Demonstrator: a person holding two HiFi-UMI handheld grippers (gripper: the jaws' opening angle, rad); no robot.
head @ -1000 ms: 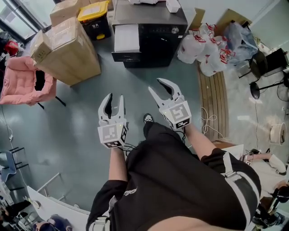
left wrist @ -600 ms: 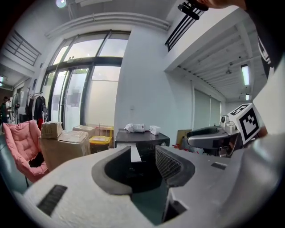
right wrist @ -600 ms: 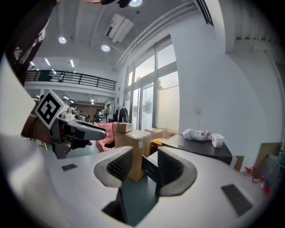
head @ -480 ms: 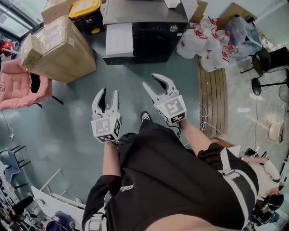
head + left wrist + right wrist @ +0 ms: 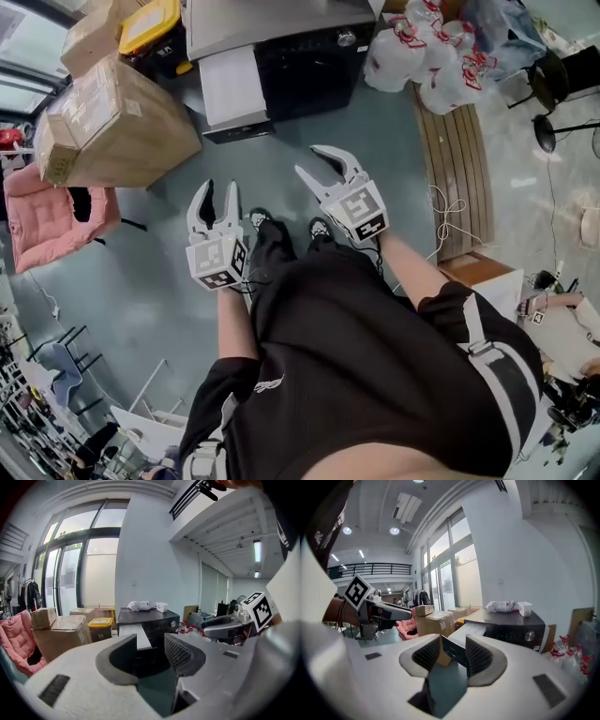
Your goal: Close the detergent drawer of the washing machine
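The black washing machine [image 5: 305,56] with a grey top stands on the floor ahead of me. Its white detergent drawer [image 5: 232,89] sticks out at the left of its front. The drawer [image 5: 140,637] shows just beyond my left jaws, and the drawer [image 5: 464,634] runs behind my right jaws. My left gripper [image 5: 216,195] is open, its jaws have just been opening, and nothing is between them. My right gripper [image 5: 314,161] is open and empty too. Both are held in the air, well short of the machine.
Large cardboard boxes [image 5: 112,127] and a yellow-lidded bin [image 5: 150,28] stand left of the machine, with a pink chair [image 5: 52,220] further left. White plastic bags [image 5: 422,56] and a slatted wooden bench [image 5: 459,169] lie to the right. A crumpled bag [image 5: 138,605] and a small white box [image 5: 162,606] sit on the machine.
The person has stepped toward the washing machine, carrying both grippers forward and a little lower. The left jaws stand slightly wider than before.
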